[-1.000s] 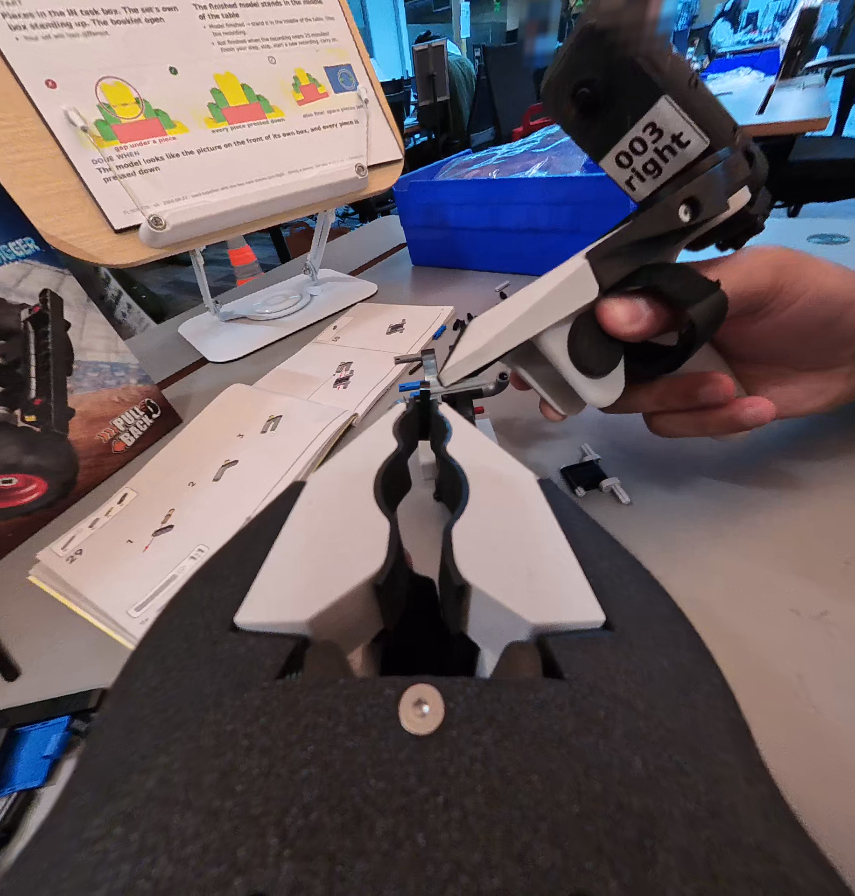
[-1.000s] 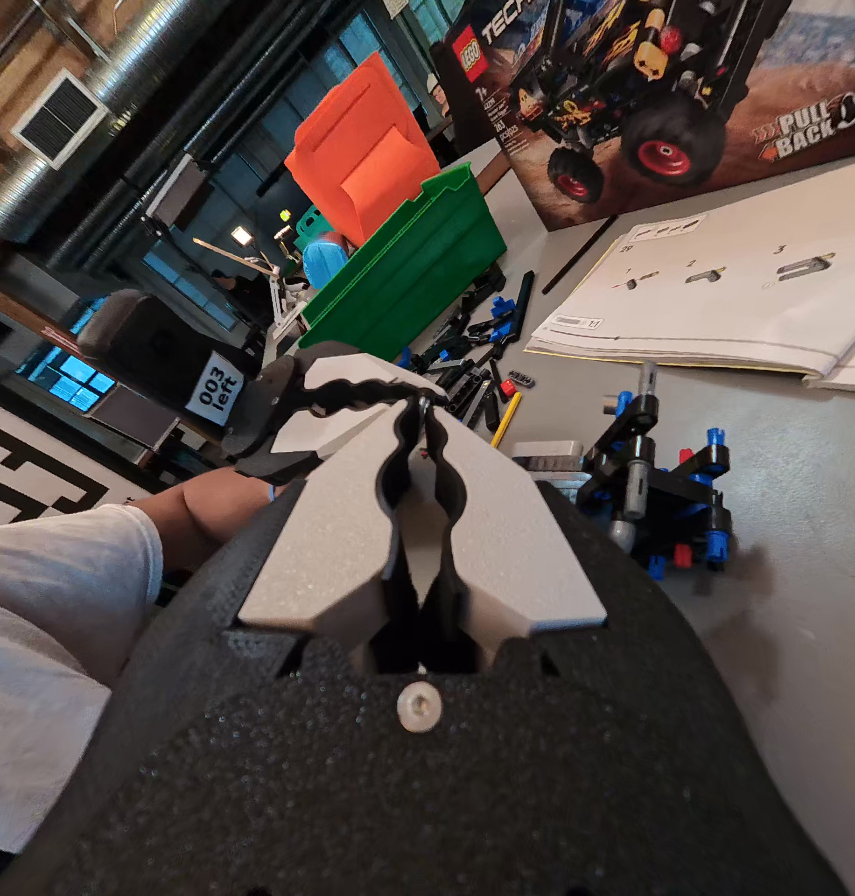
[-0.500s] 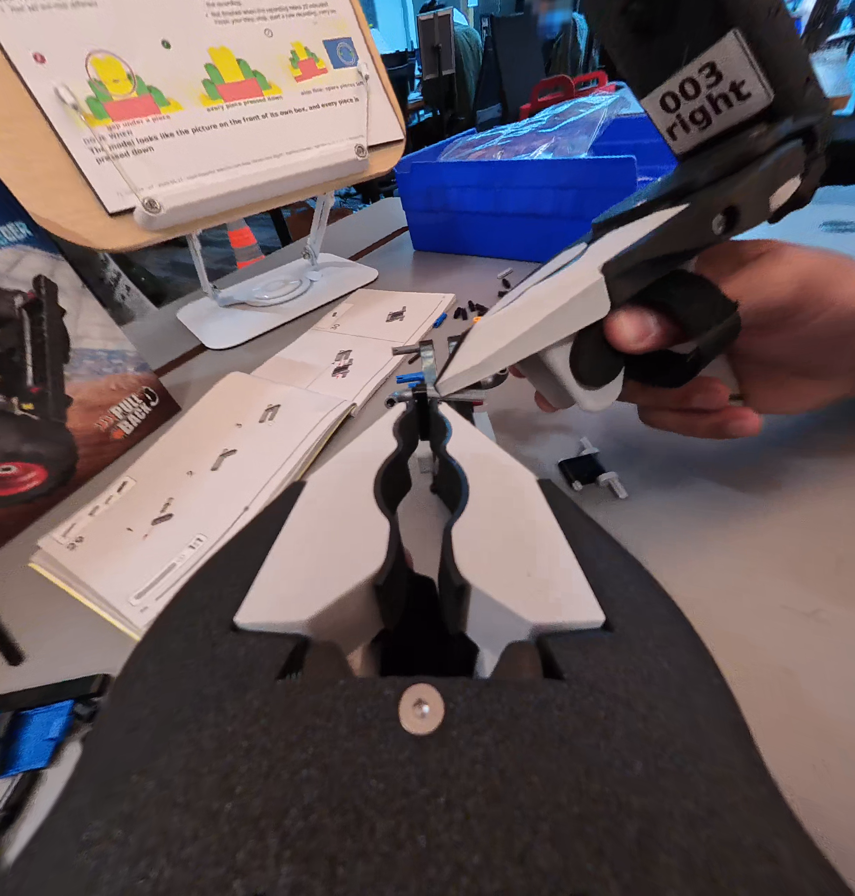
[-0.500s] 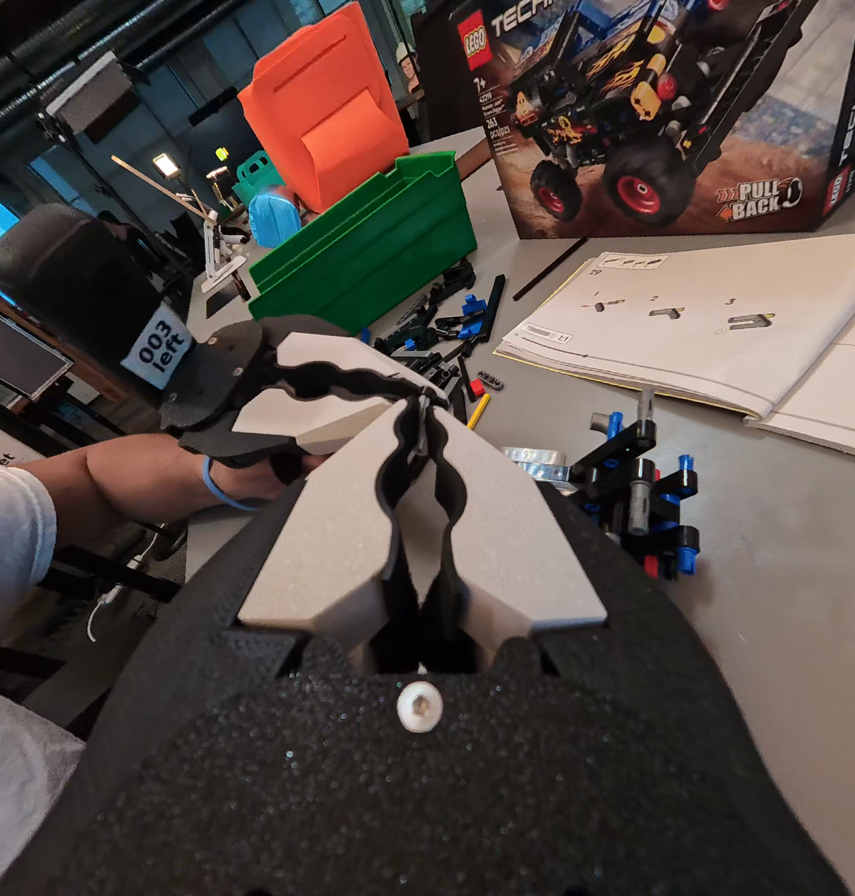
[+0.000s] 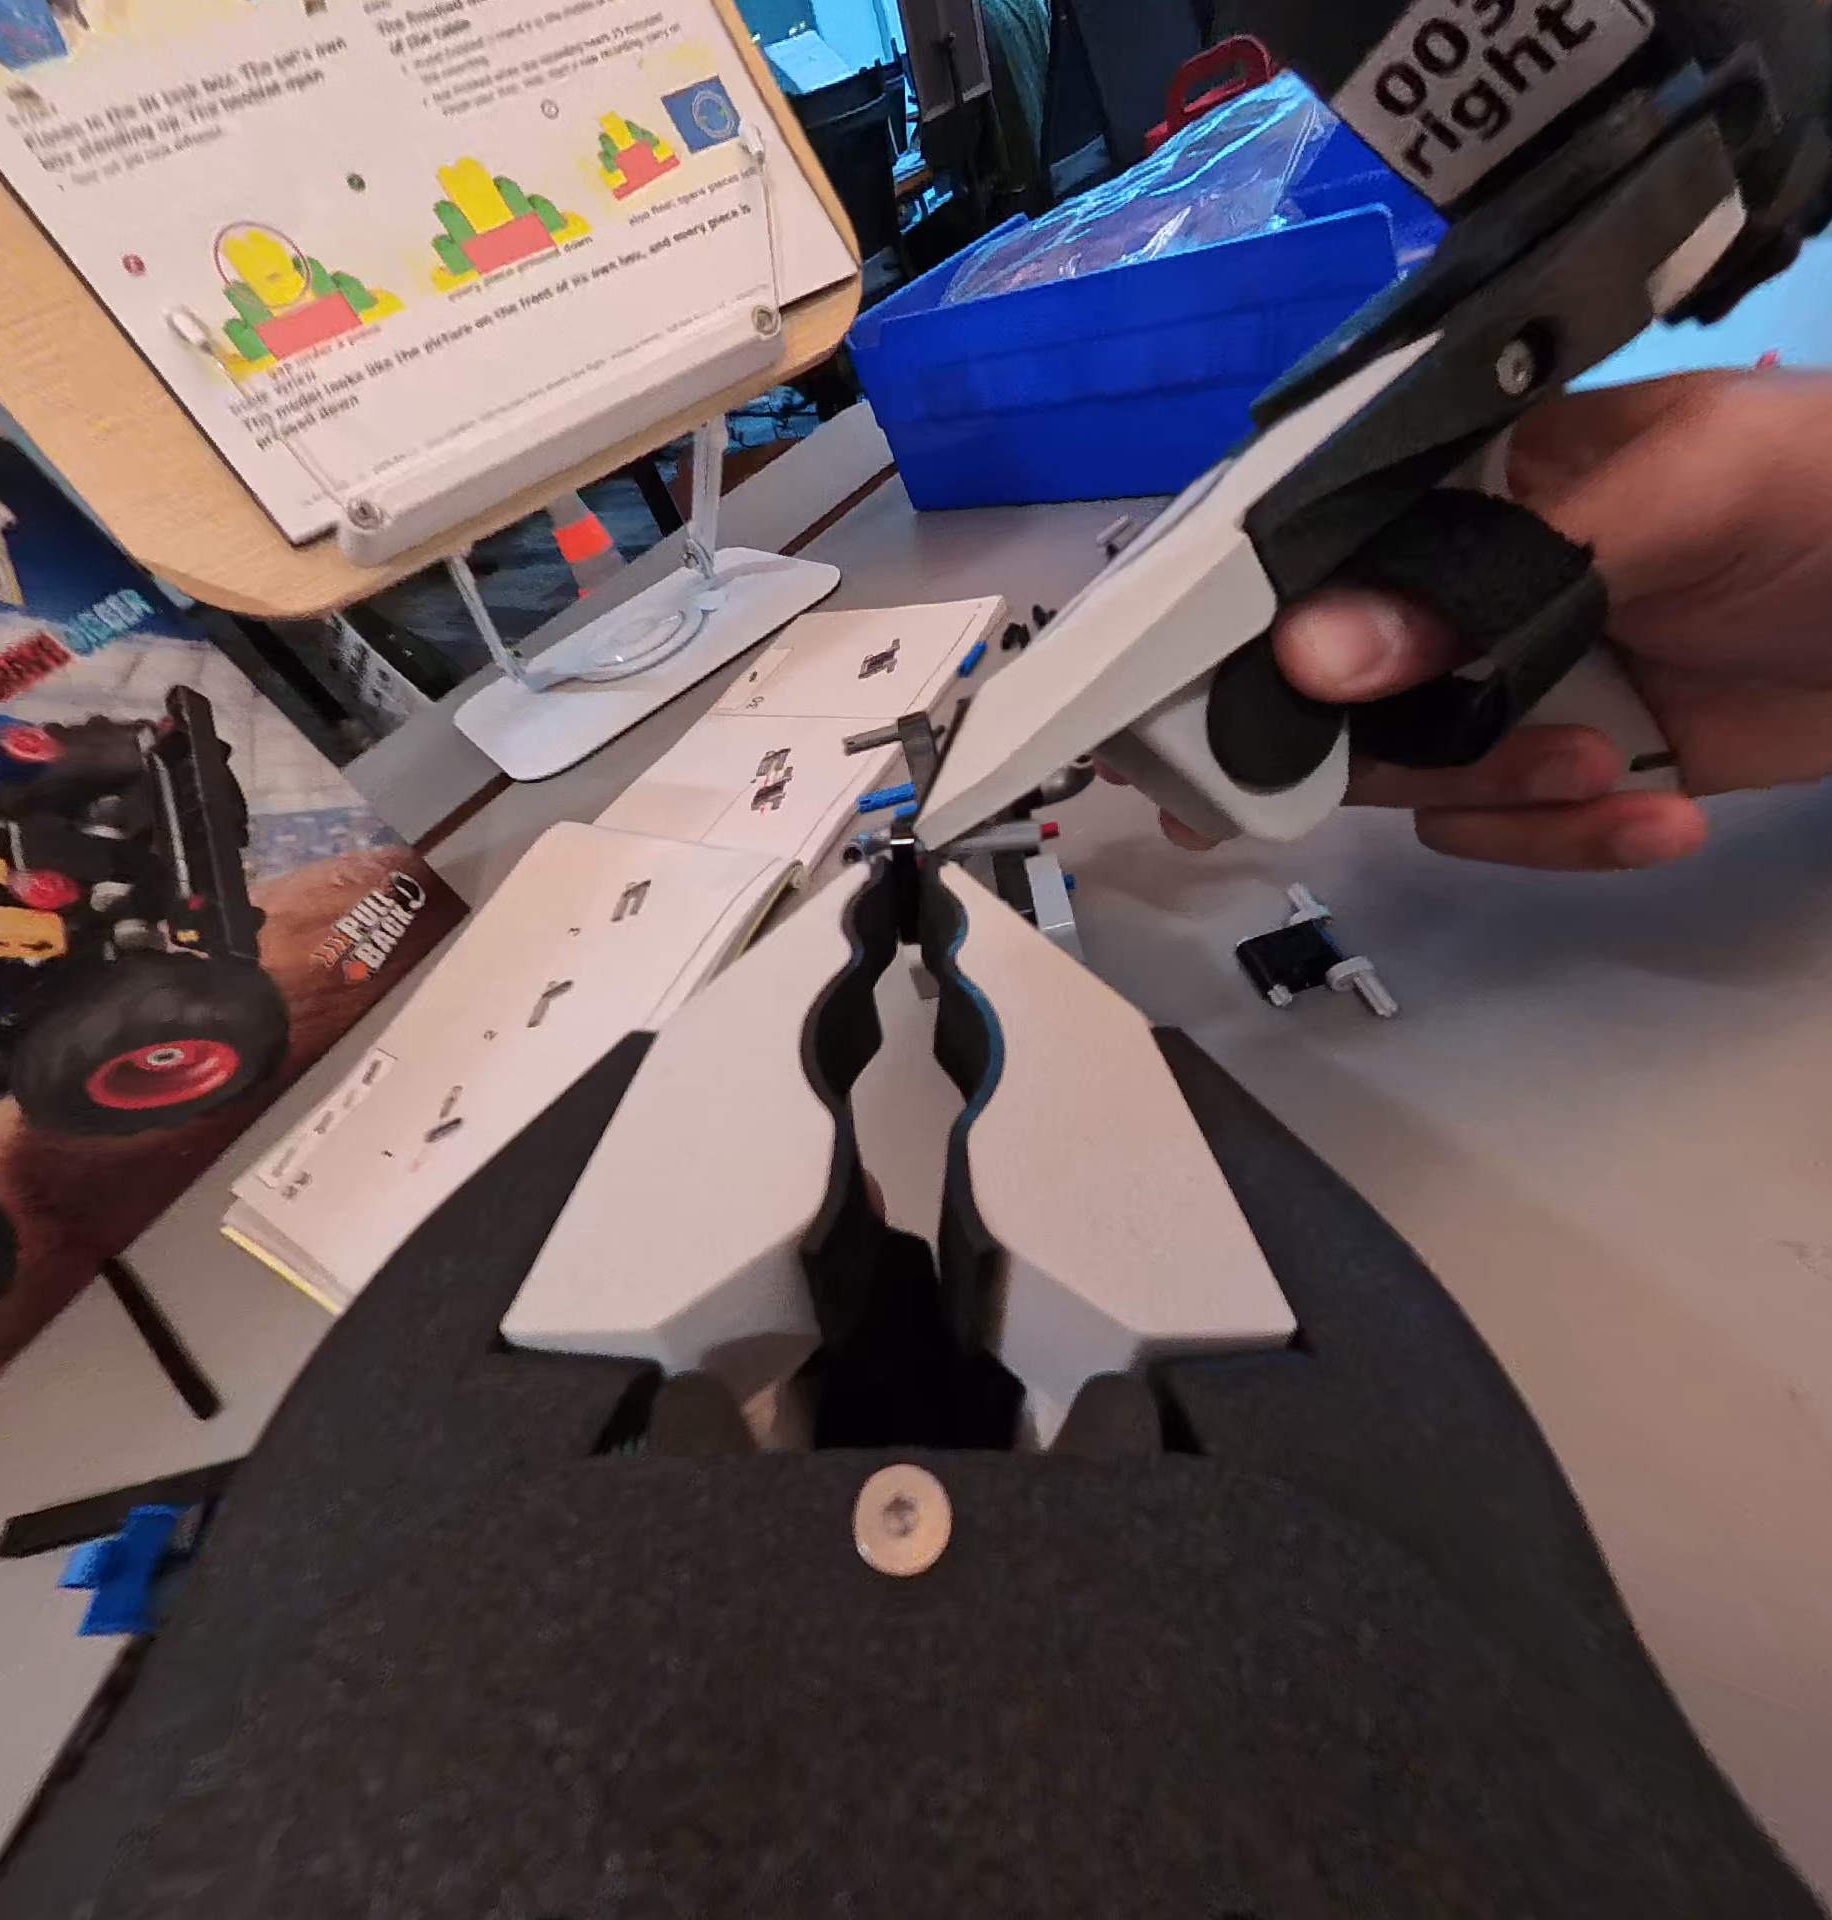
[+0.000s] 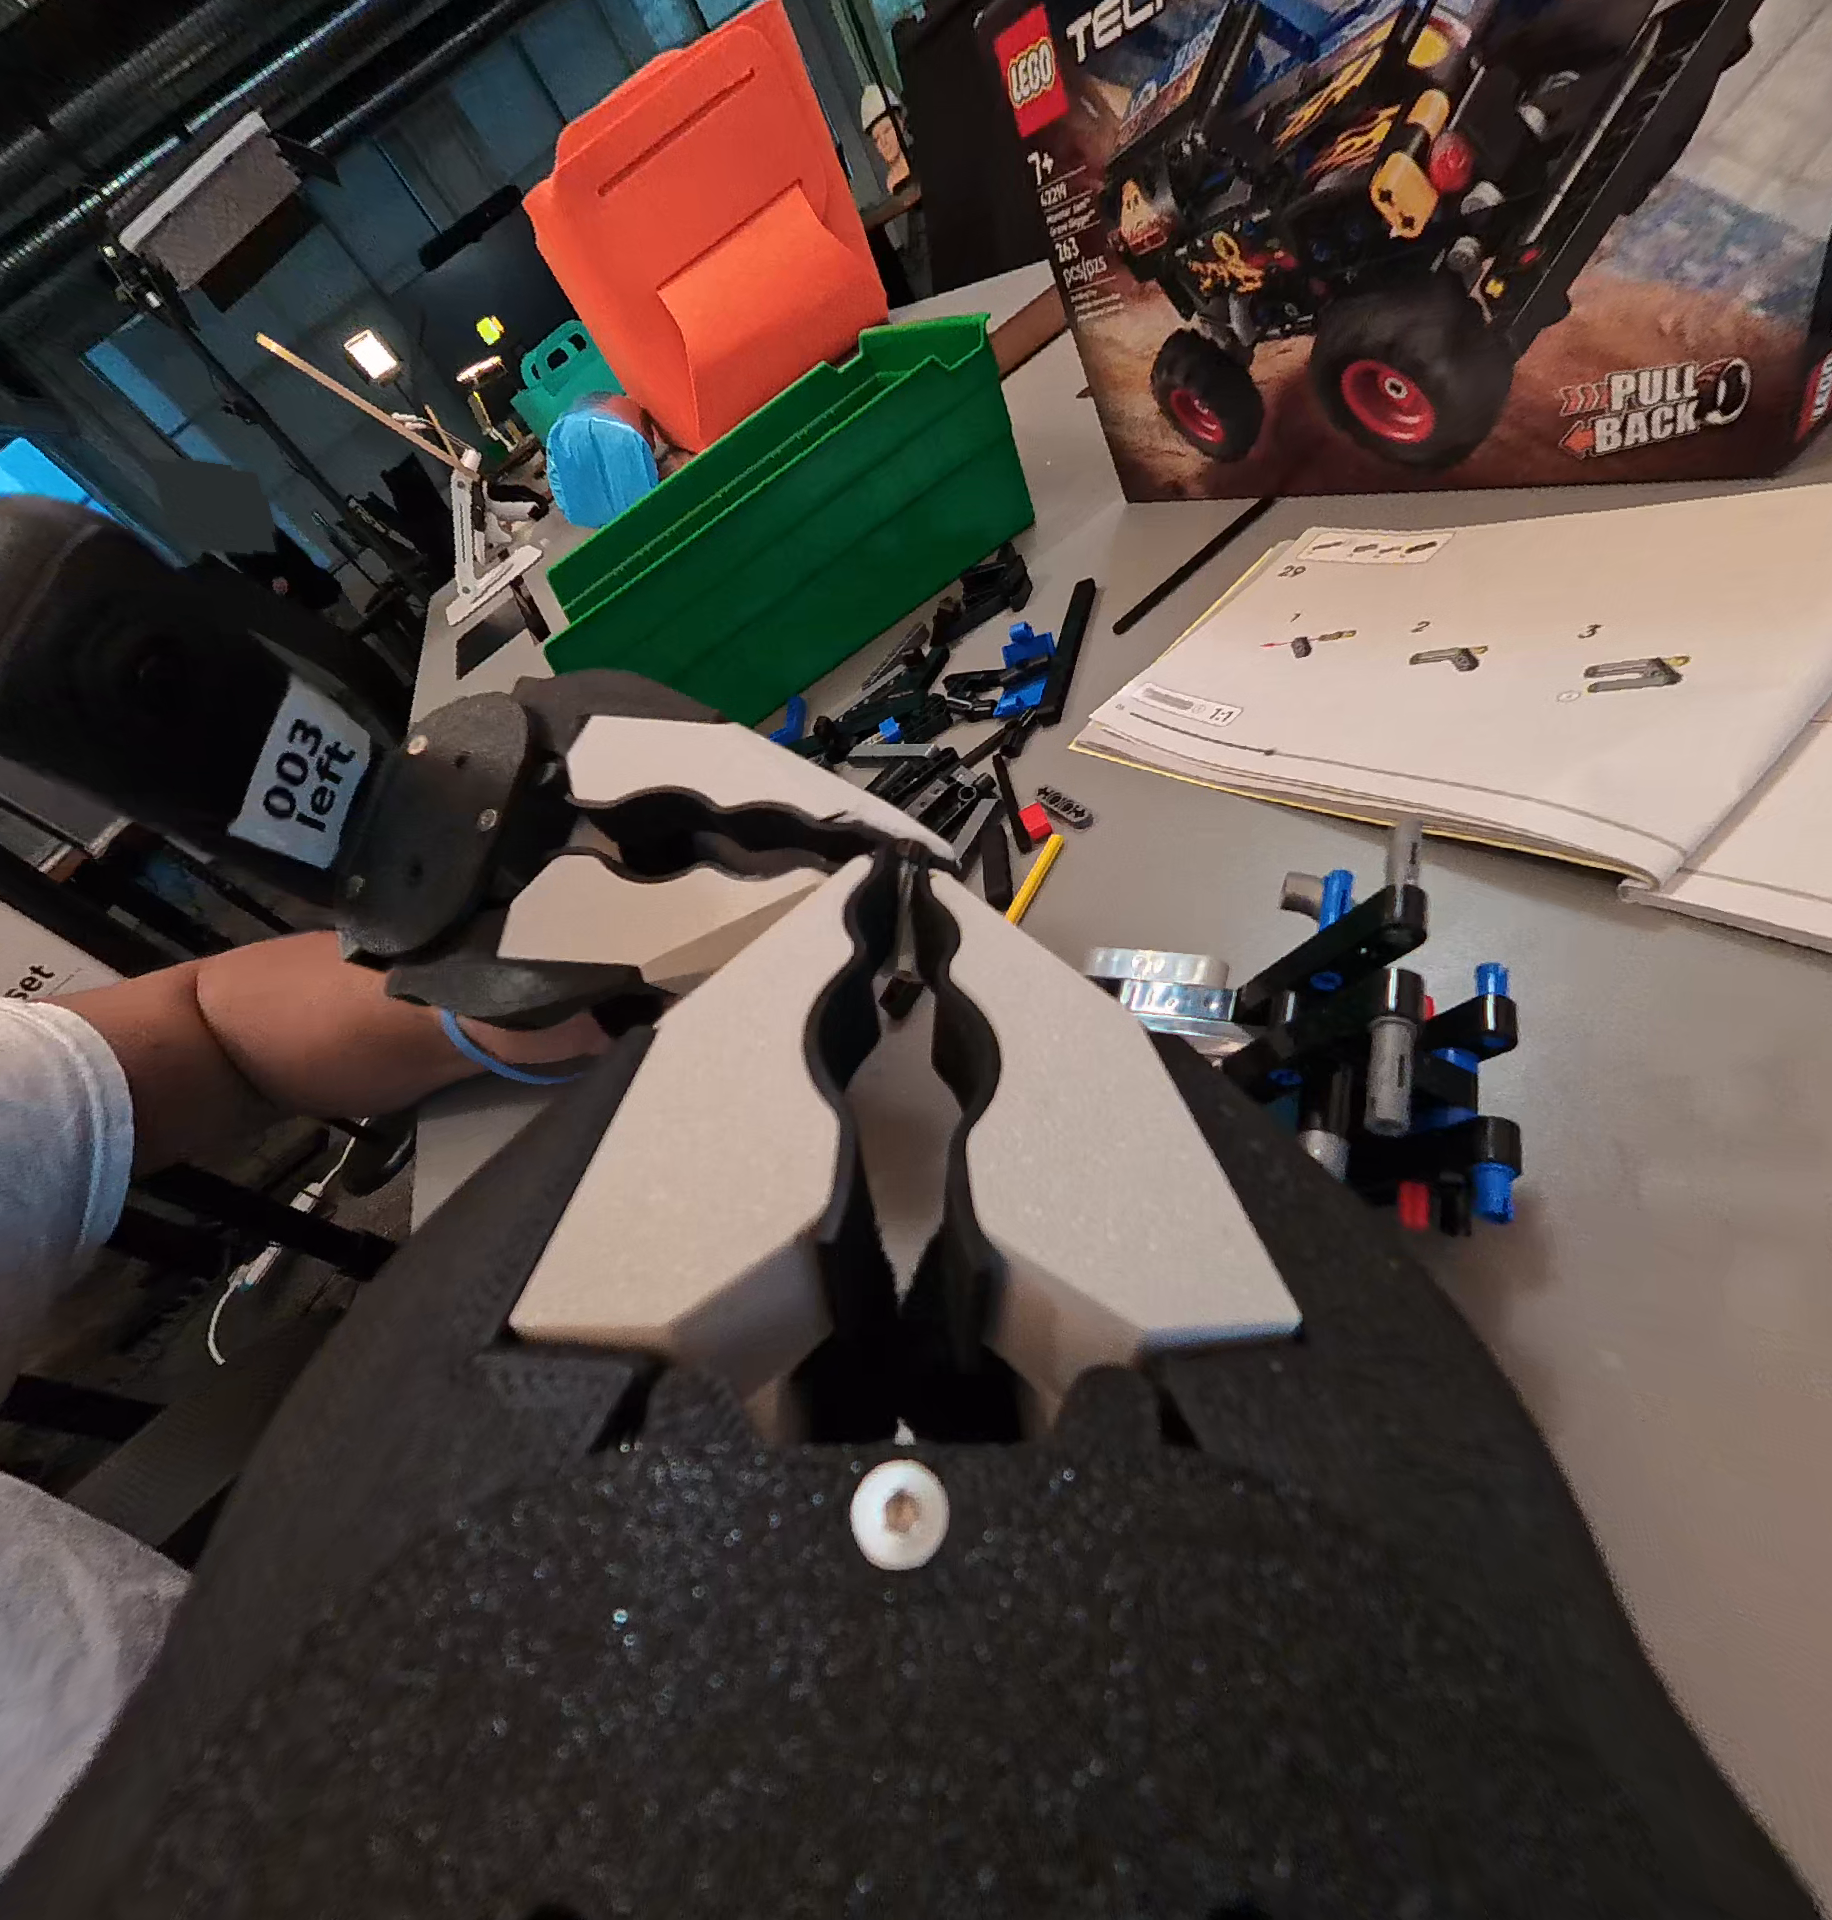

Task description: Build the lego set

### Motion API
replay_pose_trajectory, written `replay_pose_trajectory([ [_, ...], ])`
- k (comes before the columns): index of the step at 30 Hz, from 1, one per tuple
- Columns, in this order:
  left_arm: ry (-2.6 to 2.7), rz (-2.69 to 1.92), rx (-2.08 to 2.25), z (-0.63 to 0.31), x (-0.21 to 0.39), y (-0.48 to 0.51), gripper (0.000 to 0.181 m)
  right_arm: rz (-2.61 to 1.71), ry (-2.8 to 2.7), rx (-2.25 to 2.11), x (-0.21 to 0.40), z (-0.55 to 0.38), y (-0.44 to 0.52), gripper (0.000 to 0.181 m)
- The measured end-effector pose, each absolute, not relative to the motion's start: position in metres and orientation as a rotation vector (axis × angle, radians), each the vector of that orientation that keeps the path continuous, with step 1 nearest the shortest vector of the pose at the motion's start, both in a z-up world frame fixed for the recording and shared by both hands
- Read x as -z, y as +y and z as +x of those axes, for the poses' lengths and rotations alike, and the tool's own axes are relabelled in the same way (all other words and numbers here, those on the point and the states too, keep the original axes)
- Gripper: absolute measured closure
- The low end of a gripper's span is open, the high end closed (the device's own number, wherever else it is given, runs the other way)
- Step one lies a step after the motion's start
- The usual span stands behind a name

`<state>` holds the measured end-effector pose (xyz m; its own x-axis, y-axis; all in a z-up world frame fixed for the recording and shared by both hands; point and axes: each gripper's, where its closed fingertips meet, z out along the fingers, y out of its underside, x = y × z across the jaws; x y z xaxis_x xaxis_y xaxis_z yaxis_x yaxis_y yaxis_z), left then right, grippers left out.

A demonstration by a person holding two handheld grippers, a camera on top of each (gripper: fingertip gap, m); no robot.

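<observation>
We see the left gripper (image 5: 904, 883) and right gripper (image 6: 904, 868) meeting tip to tip, each pinching a small dark Lego piece (image 5: 904, 902). The half-built black-and-blue model (image 6: 1385, 1060) stands right of them. The printed set box (image 6: 1431, 239) and open instruction booklet (image 6: 1494, 686) lie farther off; both grippers carry white printed labels.

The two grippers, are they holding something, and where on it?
The left gripper pinches a small black piece at its fingertips. The right gripper grips a thin grey piece. Exact hold points are hidden.

Right gripper (image 6: 904, 883) jaws closed on a thin grey axle pin (image 6: 906, 914), left gripper (image 6: 896, 831) tips meeting it at the jaws' tips, black-and-blue part-built assembly (image 6: 1379, 1060) right of them.
</observation>
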<state>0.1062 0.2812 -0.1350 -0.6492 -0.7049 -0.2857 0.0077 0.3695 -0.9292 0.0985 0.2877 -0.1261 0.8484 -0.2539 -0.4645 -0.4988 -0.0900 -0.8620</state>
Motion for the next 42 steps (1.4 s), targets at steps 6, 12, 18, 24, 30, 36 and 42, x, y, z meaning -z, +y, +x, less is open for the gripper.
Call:
replay_pose_trajectory([
  [6,1.940,-0.603,1.337,0.1055,0.1316,0.2799,0.180,-1.674,0.577,-0.201,0.1226,0.0980,0.2870,0.179],
  [12,1.940,-0.518,1.273,0.1036,0.1325,0.2813,0.180,-1.679,0.587,-0.267,0.1236,0.0958,0.2880,0.180],
  [18,1.999,-0.645,1.470,0.1041,0.1315,0.2797,0.180,-1.680,0.587,-0.344,0.1219,0.0968,0.2876,0.179],
  [24,2.035,-0.718,1.557,0.1049,0.1358,0.2804,0.180,-1.687,0.591,-0.366,0.1258,0.0978,0.2888,0.179],
  [30,2.052,-0.743,1.593,0.1049,0.1378,0.2803,0.180,-1.683,0.590,-0.389,0.1276,0.0982,0.2888,0.178],
  [36,2.060,-0.758,1.629,0.1038,0.1371,0.2791,0.180,-1.695,0.571,-0.353,0.1274,0.0990,0.2885,0.176],
  [42,2.088,-0.810,1.778,0.0985,0.1328,0.2756,0.180,-1.742,0.459,-0.173,0.1245,0.1014,0.2859,0.165],
])
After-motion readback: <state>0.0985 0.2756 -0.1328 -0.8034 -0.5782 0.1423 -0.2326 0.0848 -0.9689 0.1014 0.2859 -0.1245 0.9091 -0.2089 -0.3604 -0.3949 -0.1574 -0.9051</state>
